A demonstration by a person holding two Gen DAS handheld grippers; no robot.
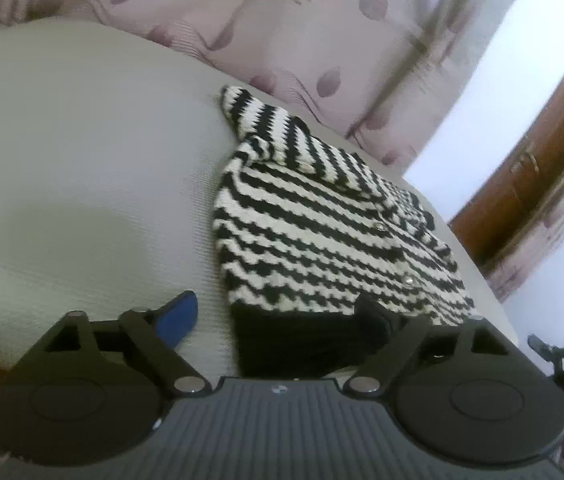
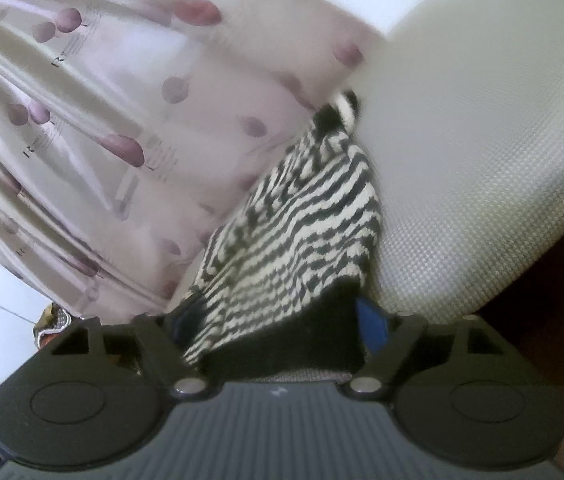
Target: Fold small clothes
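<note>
Sweater (image 1: 322, 224): I see a small black-and-white zigzag knit lying on the pale cushion (image 1: 82, 180), toward its far side by the curtain (image 1: 322, 40). One sleeve (image 1: 266, 120) is folded over the body. A black hem band (image 1: 302, 340) runs along the edge nearest my grippers. Small shiny buttons show on the front.

Left gripper (image 1: 278, 320): I have its jaws wide apart. The blue pad (image 1: 178, 320) of one finger sits over bare cushion, just beside the hem; the other finger (image 1: 374, 316) lies over the hem's far end. The hem is between them, but the pads are not pressing on it.

Right gripper (image 2: 278, 320): jaws wide here too. The black hem (image 2: 282, 340) lies in the gap, with the blue pad (image 2: 370, 324) at its edge. I see no pinch on the cloth. This view is blurred.

Cushion: textured weave, off-white, bare to the side of the sweater.

Background: a wooden door (image 1: 542, 184) past the curtain in the left view.
</note>
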